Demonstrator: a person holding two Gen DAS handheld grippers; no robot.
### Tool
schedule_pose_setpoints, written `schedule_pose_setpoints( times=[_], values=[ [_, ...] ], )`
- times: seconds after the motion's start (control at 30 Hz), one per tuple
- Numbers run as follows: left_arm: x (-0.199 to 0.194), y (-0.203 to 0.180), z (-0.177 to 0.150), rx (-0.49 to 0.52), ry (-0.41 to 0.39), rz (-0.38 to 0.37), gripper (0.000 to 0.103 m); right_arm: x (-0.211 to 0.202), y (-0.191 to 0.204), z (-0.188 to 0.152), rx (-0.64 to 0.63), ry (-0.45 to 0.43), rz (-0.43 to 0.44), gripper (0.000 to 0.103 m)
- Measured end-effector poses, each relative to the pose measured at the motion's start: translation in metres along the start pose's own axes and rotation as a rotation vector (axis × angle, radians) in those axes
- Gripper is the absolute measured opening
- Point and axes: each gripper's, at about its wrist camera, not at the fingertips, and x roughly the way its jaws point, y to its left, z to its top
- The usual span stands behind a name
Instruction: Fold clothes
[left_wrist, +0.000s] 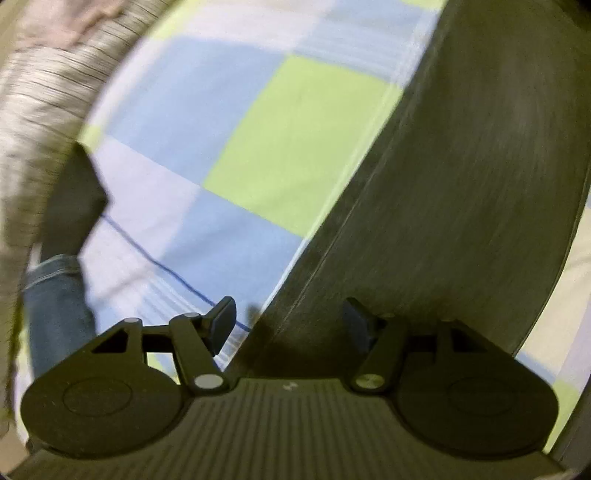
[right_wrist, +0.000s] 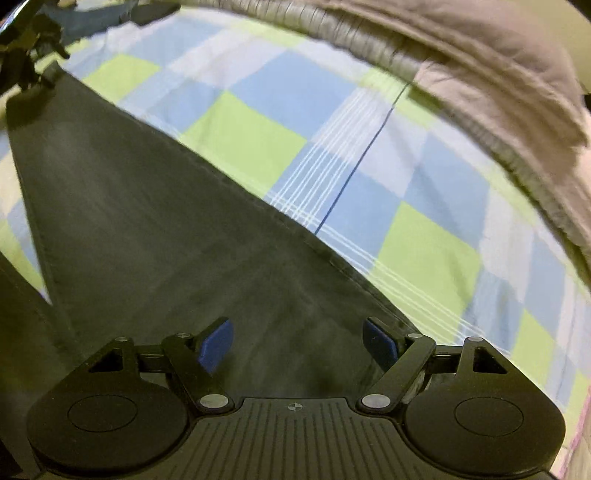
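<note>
A dark grey garment lies spread flat on a bed sheet checked in blue, green and white. My left gripper points down over the garment's long hemmed edge. Its jaws stand apart, with one pad over the sheet and the other over the cloth, and nothing is pinched. In the right wrist view the same garment runs diagonally across the sheet. My right gripper hovers over the cloth near its edge, open, with its blue pads empty. Both views are motion-blurred.
A grey ribbed blanket is bunched along the sheet's far side. A piece of blue denim and a dark folded piece lie at the left. A blurred black shape sits by the garment's far corner.
</note>
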Motion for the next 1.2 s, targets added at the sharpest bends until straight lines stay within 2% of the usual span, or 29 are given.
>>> schedule_pose_setpoints(
  times=[0.13, 0.23, 0.3, 0.4, 0.53, 0.63, 0.83, 0.9, 0.97, 1.03, 1.07, 1.13, 1.2],
  values=[
    [0.019, 0.014, 0.003, 0.090, 0.035, -0.122, 0.060, 0.027, -0.010, 0.011, -0.019, 0.040, 0.017, 0.081],
    [0.023, 0.018, 0.009, 0.122, 0.069, -0.204, 0.043, 0.035, -0.024, 0.014, -0.025, 0.060, 0.017, 0.081],
    [0.022, 0.016, 0.012, 0.153, 0.092, -0.243, 0.022, 0.037, -0.034, 0.015, -0.031, 0.072, 0.015, 0.081],
    [0.014, 0.005, 0.009, 0.204, 0.107, -0.210, 0.004, 0.039, -0.052, 0.014, -0.037, 0.086, 0.013, 0.081],
    [-0.002, -0.012, 0.002, 0.224, 0.103, -0.149, 0.002, 0.043, -0.076, 0.010, -0.103, 0.099, 0.039, 0.081],
    [-0.019, -0.023, -0.004, 0.182, 0.100, -0.096, 0.002, 0.057, -0.090, 0.006, -0.203, 0.121, 0.048, 0.081],
    [-0.057, -0.051, -0.006, 0.176, 0.112, 0.028, 0.002, 0.102, -0.123, 0.014, -0.296, 0.187, 0.211, 0.081],
    [-0.065, -0.061, -0.002, 0.174, 0.126, 0.052, 0.002, 0.118, -0.134, 0.017, -0.330, 0.216, 0.267, 0.071],
    [-0.070, -0.070, -0.001, 0.186, 0.145, 0.081, 0.002, 0.132, -0.139, 0.016, -0.338, 0.276, 0.318, 0.054],
    [-0.076, -0.079, 0.009, 0.200, 0.162, 0.118, 0.002, 0.133, -0.142, 0.015, -0.315, 0.283, 0.349, 0.040],
    [-0.082, -0.083, 0.010, 0.196, 0.167, 0.131, 0.002, 0.132, -0.144, 0.014, -0.306, 0.282, 0.359, 0.024],
    [-0.094, -0.091, 0.013, 0.188, 0.177, 0.158, 0.002, 0.116, -0.143, 0.009, -0.307, 0.245, 0.341, 0.019],
    [-0.108, -0.097, 0.016, 0.177, 0.178, 0.189, 0.002, 0.095, -0.144, 0.003, -0.300, 0.194, 0.319, 0.018]
  ],
)
